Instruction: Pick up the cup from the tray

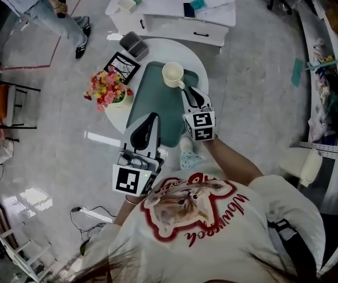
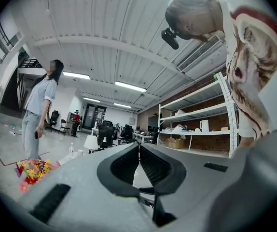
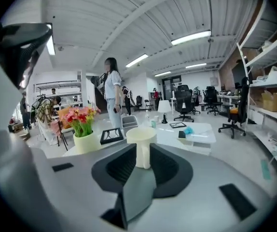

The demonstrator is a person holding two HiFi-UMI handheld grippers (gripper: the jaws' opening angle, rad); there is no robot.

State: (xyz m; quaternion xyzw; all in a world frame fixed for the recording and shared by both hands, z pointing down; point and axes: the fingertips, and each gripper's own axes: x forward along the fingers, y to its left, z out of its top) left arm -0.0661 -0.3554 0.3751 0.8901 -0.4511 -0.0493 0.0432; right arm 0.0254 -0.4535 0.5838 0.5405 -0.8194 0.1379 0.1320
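A cream cup [image 1: 172, 74] stands upright over the far end of the green tray [image 1: 151, 93] on the round white table [image 1: 157, 50]. My right gripper [image 1: 185, 89] reaches it from the near right, and its jaws are shut on the cup's handle. In the right gripper view the cup [image 3: 141, 141] sits right between the right gripper's [image 3: 140, 152] pads. Whether the cup touches the tray is hidden. My left gripper [image 1: 152, 116] hovers over the tray's near end, shut and holding nothing; in its own view the left gripper [image 2: 139, 147] points up at the ceiling.
A pot of pink and yellow flowers [image 1: 107, 90] and a black picture frame [image 1: 121, 67] stand left of the tray. A grey box [image 1: 135, 45] lies beyond it. A low white table [image 1: 175, 7] is farther back. A person [image 1: 45, 7] stands at the far left.
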